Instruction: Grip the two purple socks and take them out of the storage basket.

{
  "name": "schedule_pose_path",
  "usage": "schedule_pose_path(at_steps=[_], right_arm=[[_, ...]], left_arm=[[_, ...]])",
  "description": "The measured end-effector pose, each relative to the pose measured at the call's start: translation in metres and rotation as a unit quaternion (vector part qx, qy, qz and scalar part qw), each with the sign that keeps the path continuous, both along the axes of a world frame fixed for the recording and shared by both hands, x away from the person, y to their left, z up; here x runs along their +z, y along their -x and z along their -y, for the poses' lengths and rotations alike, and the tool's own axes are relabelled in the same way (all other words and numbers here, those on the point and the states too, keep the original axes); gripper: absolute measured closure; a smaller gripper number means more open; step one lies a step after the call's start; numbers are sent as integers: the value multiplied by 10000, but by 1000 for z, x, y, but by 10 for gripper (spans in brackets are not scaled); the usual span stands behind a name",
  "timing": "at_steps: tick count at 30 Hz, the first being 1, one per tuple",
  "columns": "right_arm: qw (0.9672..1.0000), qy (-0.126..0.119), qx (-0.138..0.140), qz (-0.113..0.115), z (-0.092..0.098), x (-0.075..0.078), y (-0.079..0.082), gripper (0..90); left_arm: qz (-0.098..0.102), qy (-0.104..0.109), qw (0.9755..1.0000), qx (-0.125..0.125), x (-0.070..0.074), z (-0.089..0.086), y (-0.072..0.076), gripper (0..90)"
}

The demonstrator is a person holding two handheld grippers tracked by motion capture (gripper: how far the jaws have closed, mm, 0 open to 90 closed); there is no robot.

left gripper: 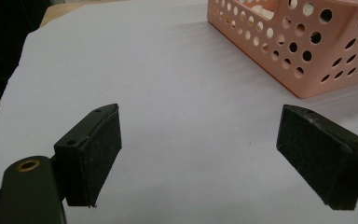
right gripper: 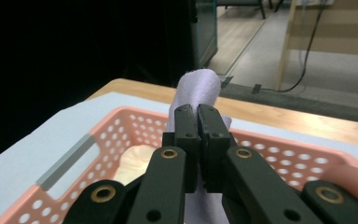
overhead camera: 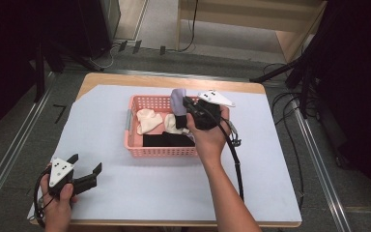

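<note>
A pink perforated basket (overhead camera: 134, 145) sits mid-table on a white sheet; its corner (left gripper: 307, 70) shows in the left gripper view. Inside lie cream socks (overhead camera: 148, 120) and a black sock (overhead camera: 166, 139). My right gripper (overhead camera: 182, 102) hovers over the basket, shut on a lavender sock (overhead camera: 177, 99) that hangs from its jaws; in the right gripper view the jaws pinch that lavender sock (right gripper: 196, 86) above the basket rim (right gripper: 121, 116). My left gripper (overhead camera: 86, 163) rests at the front left of the table, open, with nothing between its pads (left gripper: 98, 154).
The white sheet (overhead camera: 101, 121) covers most of the wooden table (overhead camera: 174, 79). A cable (overhead camera: 235, 159) trails from the right gripper across the sheet. Dark stands and cables lie on the floor beyond the table's far and right edges.
</note>
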State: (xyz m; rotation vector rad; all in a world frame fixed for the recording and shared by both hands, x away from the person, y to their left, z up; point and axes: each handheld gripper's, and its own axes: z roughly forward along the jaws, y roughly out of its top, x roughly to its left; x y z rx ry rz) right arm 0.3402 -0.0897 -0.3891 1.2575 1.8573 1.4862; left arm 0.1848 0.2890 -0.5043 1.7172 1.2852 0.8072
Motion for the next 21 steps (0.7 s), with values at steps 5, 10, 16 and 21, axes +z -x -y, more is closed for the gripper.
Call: schedule_pose_path(at_steps=[5, 10, 16, 21], right_arm=[[9996, -32, -276, 84, 23, 1, 1, 880], [9983, -70, -552, 159, 47, 1, 1, 880], [9962, -160, -832, 185, 72, 0, 3, 880], [9933, -162, -1136, 162, 103, -4, 6, 880]], left_arm=[[14, 14, 10000, 14, 0, 0, 0, 150], [26, 12, 10000, 12, 0, 0, 0, 150], [21, 12, 10000, 24, 0, 1, 0, 150], [20, -17, 10000, 15, 0, 0, 0, 150]])
